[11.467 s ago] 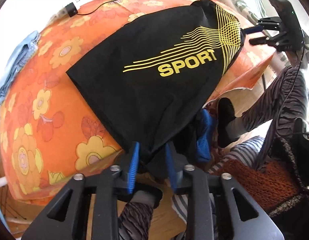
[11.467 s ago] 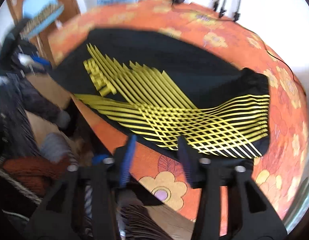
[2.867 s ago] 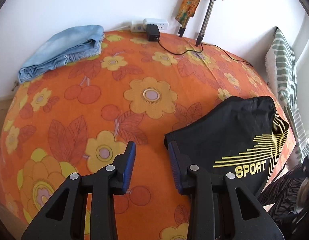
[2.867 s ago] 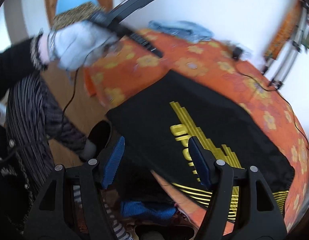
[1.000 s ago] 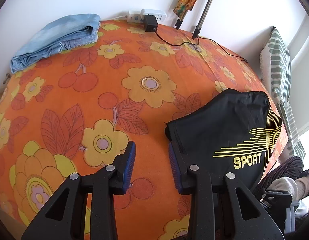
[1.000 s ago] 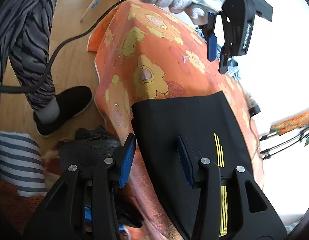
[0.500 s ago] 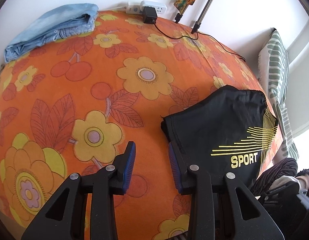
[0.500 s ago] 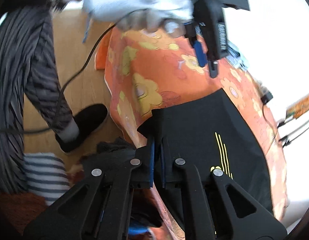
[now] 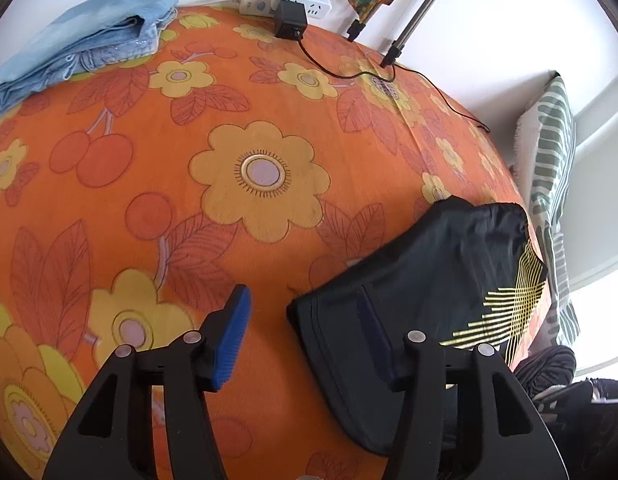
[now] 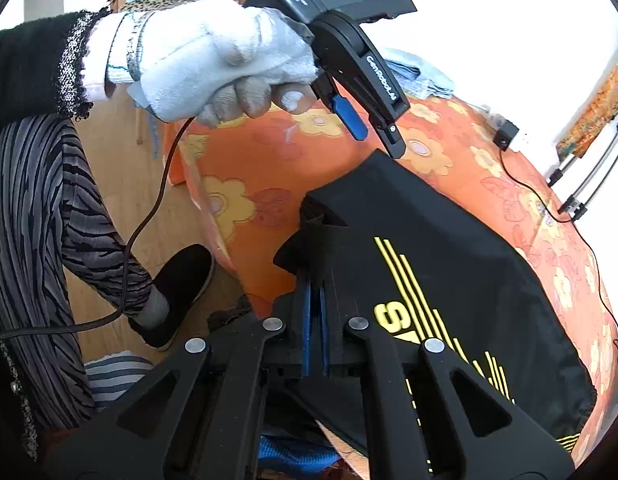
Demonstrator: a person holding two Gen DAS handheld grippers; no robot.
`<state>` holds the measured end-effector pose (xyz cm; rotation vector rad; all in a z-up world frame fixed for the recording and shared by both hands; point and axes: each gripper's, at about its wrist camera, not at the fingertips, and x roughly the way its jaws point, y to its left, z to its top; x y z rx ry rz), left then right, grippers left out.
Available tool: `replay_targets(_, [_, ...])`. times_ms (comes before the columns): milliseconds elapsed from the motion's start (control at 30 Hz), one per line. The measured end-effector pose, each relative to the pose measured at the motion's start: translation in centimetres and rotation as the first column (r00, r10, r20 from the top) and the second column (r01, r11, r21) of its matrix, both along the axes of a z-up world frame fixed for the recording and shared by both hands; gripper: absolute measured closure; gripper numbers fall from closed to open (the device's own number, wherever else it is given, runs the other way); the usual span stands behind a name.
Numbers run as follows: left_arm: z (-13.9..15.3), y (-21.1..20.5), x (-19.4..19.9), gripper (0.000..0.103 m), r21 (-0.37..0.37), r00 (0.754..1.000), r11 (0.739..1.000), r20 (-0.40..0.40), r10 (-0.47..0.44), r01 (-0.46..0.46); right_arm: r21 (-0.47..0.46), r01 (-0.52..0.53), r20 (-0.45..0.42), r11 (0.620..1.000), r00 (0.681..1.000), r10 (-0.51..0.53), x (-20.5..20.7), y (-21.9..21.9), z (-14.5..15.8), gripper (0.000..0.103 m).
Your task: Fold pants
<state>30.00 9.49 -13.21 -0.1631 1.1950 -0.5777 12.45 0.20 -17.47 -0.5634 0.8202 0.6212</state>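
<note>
Black pants (image 9: 421, 280) with yellow stripes and lettering lie on an orange flowered bed (image 9: 229, 128), near its edge. The right gripper (image 10: 315, 292) has its jaws closed on a corner of the pants, lifting that fabric off the bed. The left gripper (image 9: 305, 328), held in a white-gloved hand (image 10: 213, 56), has just been opening its jaws; they stand apart over another corner, one finger on the fabric. Folded blue jeans (image 9: 81, 48) rest by the wall.

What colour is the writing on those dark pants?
Yellow, on the black pants: stripes and lettering, shown best in the right wrist view.
</note>
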Motion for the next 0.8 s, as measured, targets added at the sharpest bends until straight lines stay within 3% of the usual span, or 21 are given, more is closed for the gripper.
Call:
replay_targets(233, [-0.7,-1.8,0.4,0.05,0.097,0.999,0.995,0.03,-0.024,0.021,0.02,0.033,0.002,0.999,0.999,-0.033,-0.3,-1.4,0.3,0.099])
replay_targets(300, [-0.9,-1.8,0.3,0.072,0.107,0.999,0.994,0.039,-0.022,0.017,0.02,0.041,0.002,0.999,0.999,-0.041,-0.3,-1.7,0.1,0.099])
replay_targets(367, [-1.0,-1.8,0.0,0.084,0.111,0.999,0.994,0.033,-0.03,0.026,0.028,0.052,0.0,0.998,0.999,-0.052,-0.3,-2.0,0.1,0.099])
replay_targets(433, [-1.1,-1.8,-0.3,0.086,0.098,0.999,0.995,0.026,-0.035,0.032,0.037,0.06,-0.001,0.998,0.998,-0.06,-0.2,-2.2,0.1,0.099])
replay_targets(500, [-1.1,-2.0,-0.6,0.093,0.119,0.998,0.992,0.037,-0.046,0.041,0.047,0.067,-0.001,0.997,0.998,-0.067,-0.1,-2.5,0.2,0.099])
replay_targets(800, [0.9,-2.3,-0.7,0.096,0.052,0.998,0.999,0.067,0.012,-0.016,0.085,0.109,0.024,0.99,0.993,-0.112,0.2,-3.6,1.4,0.099])
